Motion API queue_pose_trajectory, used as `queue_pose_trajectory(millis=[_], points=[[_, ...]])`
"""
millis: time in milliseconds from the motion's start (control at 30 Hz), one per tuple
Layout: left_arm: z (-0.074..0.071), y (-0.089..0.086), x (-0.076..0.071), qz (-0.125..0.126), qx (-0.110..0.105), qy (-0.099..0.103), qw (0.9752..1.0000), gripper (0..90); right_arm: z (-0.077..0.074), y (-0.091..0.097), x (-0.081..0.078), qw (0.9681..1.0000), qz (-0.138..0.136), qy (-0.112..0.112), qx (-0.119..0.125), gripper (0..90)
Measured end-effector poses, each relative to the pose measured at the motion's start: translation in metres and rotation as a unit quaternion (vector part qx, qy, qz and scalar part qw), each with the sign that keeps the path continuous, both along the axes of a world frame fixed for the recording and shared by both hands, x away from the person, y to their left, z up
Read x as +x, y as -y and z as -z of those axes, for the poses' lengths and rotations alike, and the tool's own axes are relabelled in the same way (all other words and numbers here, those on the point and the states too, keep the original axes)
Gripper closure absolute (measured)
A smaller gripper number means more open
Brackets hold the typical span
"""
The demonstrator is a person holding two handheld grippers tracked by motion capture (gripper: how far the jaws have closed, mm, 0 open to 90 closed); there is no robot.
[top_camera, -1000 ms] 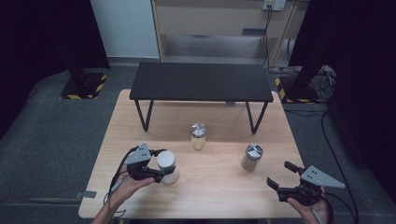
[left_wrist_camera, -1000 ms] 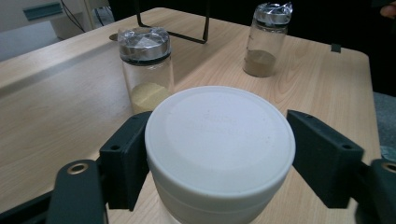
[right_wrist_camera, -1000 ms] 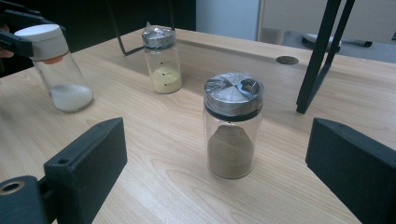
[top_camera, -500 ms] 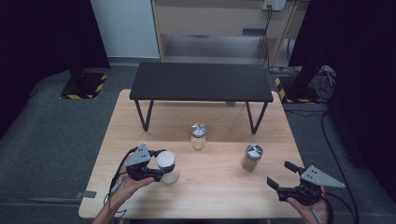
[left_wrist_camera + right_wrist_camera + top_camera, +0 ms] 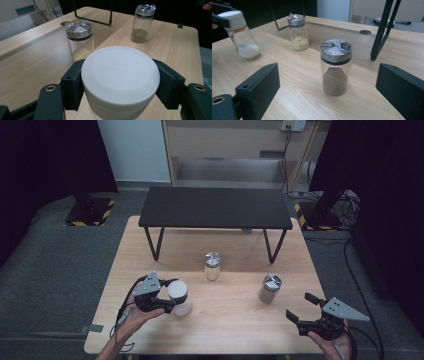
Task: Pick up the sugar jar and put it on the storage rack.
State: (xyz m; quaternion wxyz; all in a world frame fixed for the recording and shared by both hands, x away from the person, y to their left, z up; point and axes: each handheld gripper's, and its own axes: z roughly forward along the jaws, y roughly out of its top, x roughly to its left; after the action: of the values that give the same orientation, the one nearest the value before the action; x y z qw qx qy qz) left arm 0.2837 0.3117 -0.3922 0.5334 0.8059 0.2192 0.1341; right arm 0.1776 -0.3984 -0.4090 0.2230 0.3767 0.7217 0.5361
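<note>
The wooden bench (image 5: 220,320) is seen carrying a white-capped jar (image 5: 178,297) near its left edge, clamped at the cap by the left hand-held gripper (image 5: 167,296); the right hand-held gripper (image 5: 299,309) is held wide open, empty, by the front right corner

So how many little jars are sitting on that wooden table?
3. A white-lidded jar is clamped in the left gripper at the near left, a yellow-powder jar stands mid-table, and a brown-powder jar stands to the right.
</note>
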Motion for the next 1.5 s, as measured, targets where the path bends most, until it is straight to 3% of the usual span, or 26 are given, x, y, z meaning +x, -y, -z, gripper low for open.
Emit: queue_pose_trajectory(millis=[167,633,833,1500], points=[[-0.012,-0.004,0.007,0.010,-0.015,-0.008,0.9998,32.5,0.000,0.000,0.000,1.0000,0.000,0.000,0.000,5.9],[-0.056,-0.003,0.020,0.027,-0.016,-0.014,0.9994,32.4,0.000,0.000,0.000,1.0000,-0.001,-0.001,-0.002,5.8],[-0.078,0.002,0.026,0.033,-0.002,-0.012,0.9994,32.5,0.000,0.000,0.000,1.0000,-0.002,0.000,-0.002,5.9],[-0.142,0.015,0.038,0.032,0.000,-0.008,0.9995,32.4,0.000,0.000,0.001,1.0000,-0.001,-0.002,-0.001,5.9]])
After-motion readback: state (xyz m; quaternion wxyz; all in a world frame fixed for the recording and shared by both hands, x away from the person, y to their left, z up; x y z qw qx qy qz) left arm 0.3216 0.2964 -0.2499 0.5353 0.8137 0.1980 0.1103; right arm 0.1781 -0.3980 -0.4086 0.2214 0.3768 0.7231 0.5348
